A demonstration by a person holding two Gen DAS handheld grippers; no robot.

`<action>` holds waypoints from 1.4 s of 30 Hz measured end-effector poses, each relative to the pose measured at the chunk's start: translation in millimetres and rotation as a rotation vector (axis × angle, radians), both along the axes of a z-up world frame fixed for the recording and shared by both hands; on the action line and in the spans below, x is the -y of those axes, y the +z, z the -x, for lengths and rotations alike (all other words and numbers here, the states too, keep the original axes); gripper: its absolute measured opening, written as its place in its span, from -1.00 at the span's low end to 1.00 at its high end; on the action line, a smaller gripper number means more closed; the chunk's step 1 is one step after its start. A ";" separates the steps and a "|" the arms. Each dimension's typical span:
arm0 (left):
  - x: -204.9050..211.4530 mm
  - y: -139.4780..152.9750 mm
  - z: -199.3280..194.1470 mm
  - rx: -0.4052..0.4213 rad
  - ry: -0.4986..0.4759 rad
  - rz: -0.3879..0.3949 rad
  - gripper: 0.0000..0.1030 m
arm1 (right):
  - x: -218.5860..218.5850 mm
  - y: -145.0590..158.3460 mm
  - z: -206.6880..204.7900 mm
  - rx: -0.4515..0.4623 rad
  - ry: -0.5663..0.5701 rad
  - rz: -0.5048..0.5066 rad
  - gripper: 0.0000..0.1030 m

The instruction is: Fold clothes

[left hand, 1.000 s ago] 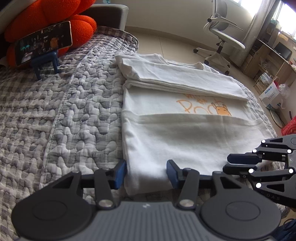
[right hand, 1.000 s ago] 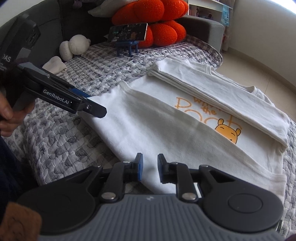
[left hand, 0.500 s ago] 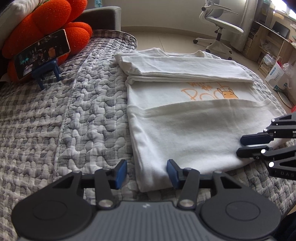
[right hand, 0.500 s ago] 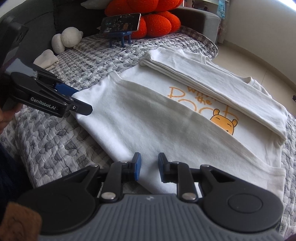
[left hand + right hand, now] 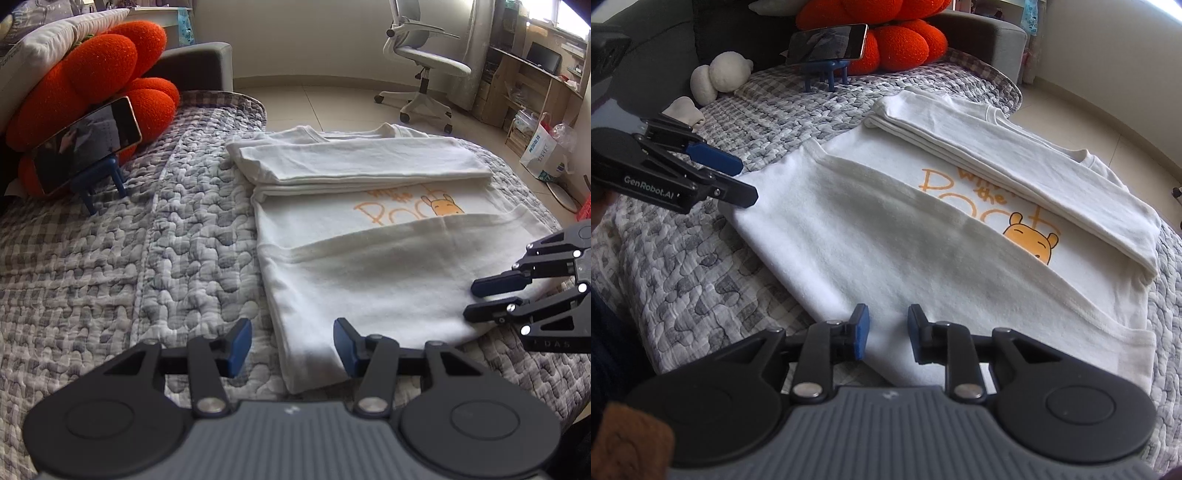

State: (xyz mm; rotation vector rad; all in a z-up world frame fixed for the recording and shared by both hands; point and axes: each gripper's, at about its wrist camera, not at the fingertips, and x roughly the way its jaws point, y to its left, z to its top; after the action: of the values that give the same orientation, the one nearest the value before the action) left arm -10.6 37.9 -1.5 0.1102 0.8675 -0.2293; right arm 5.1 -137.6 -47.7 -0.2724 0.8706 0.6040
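your white cotton t-shirt (image 5: 369,280) lies flat on the puckered grey quilt (image 5: 110,258), both long sides folded inward so the orange bear print is half hidden. your left gripper (image 5: 291,341) hangs over its near corner, fingers parted, empty. your right gripper (image 5: 886,332) fingers stand narrowly apart, gripping nothing, above the near hem.

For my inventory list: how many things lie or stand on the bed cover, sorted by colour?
White: 2, the T-shirt and the plush toy
Orange: 1, the cushion
Blue: 1, the phone stand
Dark: 1, the phone
Total: 5
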 end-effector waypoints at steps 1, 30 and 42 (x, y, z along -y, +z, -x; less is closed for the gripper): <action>1.1 1.3 -0.2 0.008 0.000 0.004 -0.03 | -0.4 0.1 0.0 0.001 0.000 0.001 -0.50; 48.7 -23.7 -30.9 0.007 -0.023 -0.058 0.05 | 10.3 -0.8 -15.2 0.006 -0.054 -0.017 -0.41; 49.8 -26.9 -39.6 0.014 0.001 -0.052 0.19 | 12.0 -1.5 -22.2 0.010 -0.073 -0.025 -0.39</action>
State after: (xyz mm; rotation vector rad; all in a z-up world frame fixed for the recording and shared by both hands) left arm 29.0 -11.9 -28.4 0.1603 0.8601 -0.2051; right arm 27.3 -149.6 -49.2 -0.2198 0.8587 0.5449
